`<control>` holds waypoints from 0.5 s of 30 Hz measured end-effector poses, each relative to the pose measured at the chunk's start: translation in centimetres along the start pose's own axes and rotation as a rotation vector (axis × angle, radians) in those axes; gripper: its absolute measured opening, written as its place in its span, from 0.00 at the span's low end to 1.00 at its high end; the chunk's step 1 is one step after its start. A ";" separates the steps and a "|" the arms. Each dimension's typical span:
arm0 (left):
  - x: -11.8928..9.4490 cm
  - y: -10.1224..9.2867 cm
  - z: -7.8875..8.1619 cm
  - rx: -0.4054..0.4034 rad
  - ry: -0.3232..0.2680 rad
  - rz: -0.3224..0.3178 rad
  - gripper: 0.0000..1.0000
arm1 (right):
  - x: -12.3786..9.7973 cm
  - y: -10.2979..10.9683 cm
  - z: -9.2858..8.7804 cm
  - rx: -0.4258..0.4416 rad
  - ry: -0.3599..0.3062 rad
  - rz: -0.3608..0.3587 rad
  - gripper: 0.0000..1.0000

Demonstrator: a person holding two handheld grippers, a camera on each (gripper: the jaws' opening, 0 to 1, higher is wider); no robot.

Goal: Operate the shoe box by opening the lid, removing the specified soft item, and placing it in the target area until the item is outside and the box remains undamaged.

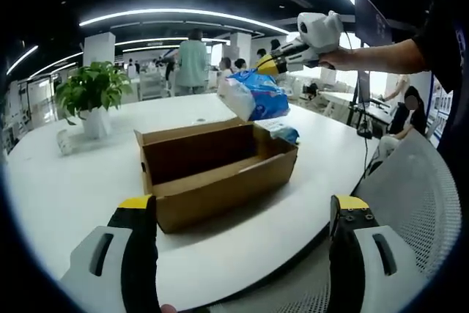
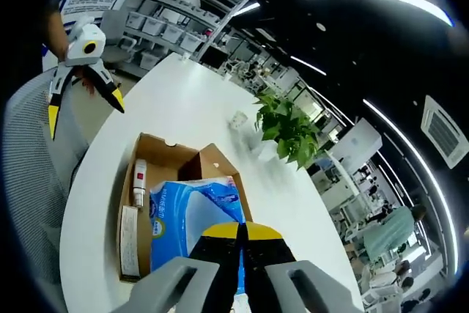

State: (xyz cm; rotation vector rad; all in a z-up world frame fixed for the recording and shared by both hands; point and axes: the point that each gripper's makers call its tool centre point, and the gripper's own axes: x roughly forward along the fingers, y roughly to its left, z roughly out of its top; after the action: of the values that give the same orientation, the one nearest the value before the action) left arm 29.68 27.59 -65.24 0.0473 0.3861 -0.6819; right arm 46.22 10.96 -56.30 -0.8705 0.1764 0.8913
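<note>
Counter point(image 1: 66, 188): big white round-edged top, carries everything. A mesh chair back point(image 1: 418, 196) sits at its near edge; a potted plant point(image 1: 91, 93) stands well apart from the box, toward the far side.

Shoe box point(image 1: 220, 170): brown cardboard, open, lid flap standing up along the back. No dents or tears visible from here. Right gripper view looks down into it: still inside are a small tube/bottle w/ red label point(image 2: 138, 185) lying along one wall and a flat paper strip point(image 2: 129, 240) beside it. Something bluish point(image 1: 286, 134) also pokes up at the box's far corner in left gripper view; can't tell what.

Soft item, the blue-and-white plastic pack point(image 1: 253, 95): lifted clear of the box, hanging in the air above its far edge, not touching counter.

Right claw point(image 2: 242, 236): closed tight on the pack's top, yellow tips pinched together. Left claw point(image 1: 242, 214): spread wide, holding nothing, hovering low in front of the box, apart from it.

Progress, judging from this: lid open — done. Pack out of box — basically done. Left: carry it over to target area and set it down; target spot isn't obvious in either view.
</note>
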 end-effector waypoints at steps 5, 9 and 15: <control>0.1 0.0 -0.1 0.001 0.006 -0.003 0.97 | -0.6 -0.2 -0.4 -0.001 0.005 -0.003 0.00; 0.2 -0.1 -0.2 -0.001 0.010 -0.008 0.97 | -1.1 -0.5 -0.7 -0.004 0.007 -0.005 0.00; 0.2 -0.1 -0.3 -0.005 0.015 -0.010 0.97 | -2.0 -0.8 -1.2 -0.009 0.012 -0.008 0.00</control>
State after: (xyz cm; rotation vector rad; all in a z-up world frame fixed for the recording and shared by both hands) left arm 29.65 27.42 -65.53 0.0454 0.4024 -0.6912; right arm 45.80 8.66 -55.69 -0.8846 0.1796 0.8805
